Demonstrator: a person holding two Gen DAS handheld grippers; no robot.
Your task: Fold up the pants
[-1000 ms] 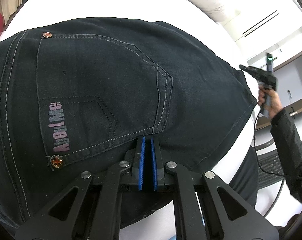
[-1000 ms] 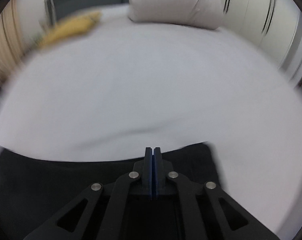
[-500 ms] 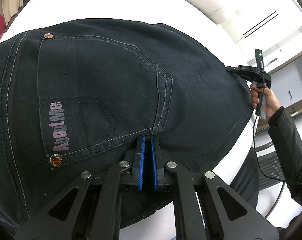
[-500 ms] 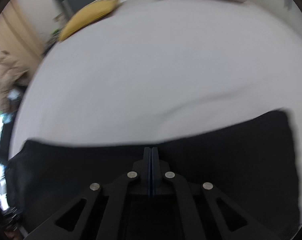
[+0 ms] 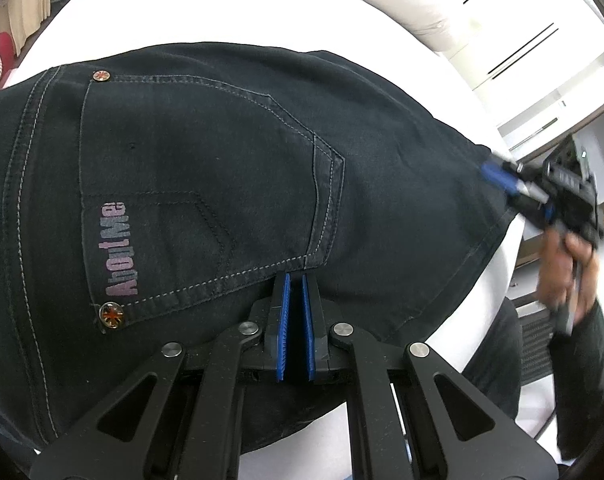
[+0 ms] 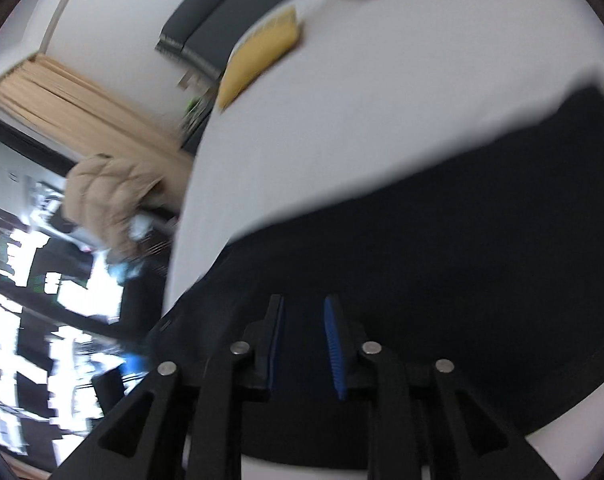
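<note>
Dark denim pants (image 5: 222, 160) lie spread on the white bed (image 5: 222, 0), back pocket with an "About Me" print facing up. My left gripper (image 5: 296, 280) sits just below that pocket, its blue pads nearly together with a thin fold of dark cloth pinched between them. In the left wrist view, my right gripper (image 5: 496, 176) is blurred and touches the pants' far right edge, held by a person's hand (image 5: 562, 272). In its own view, the right gripper (image 6: 302, 304) hovers over the pants (image 6: 462, 240). Its jaws are opening, with nothing pressed between the pads.
A pale pillow (image 5: 402, 0) lies at the far end of the bed. A yellow cushion (image 6: 262, 56) rests near the bed's far corner, and a beige padded jacket (image 6: 110, 200) hangs beside the bed. White sheet (image 6: 382, 100) stretches beyond the pants.
The right gripper has swung in to the pants' edge, rolled, and gone from shut to open. The left gripper has stayed in place and kept its grip.
</note>
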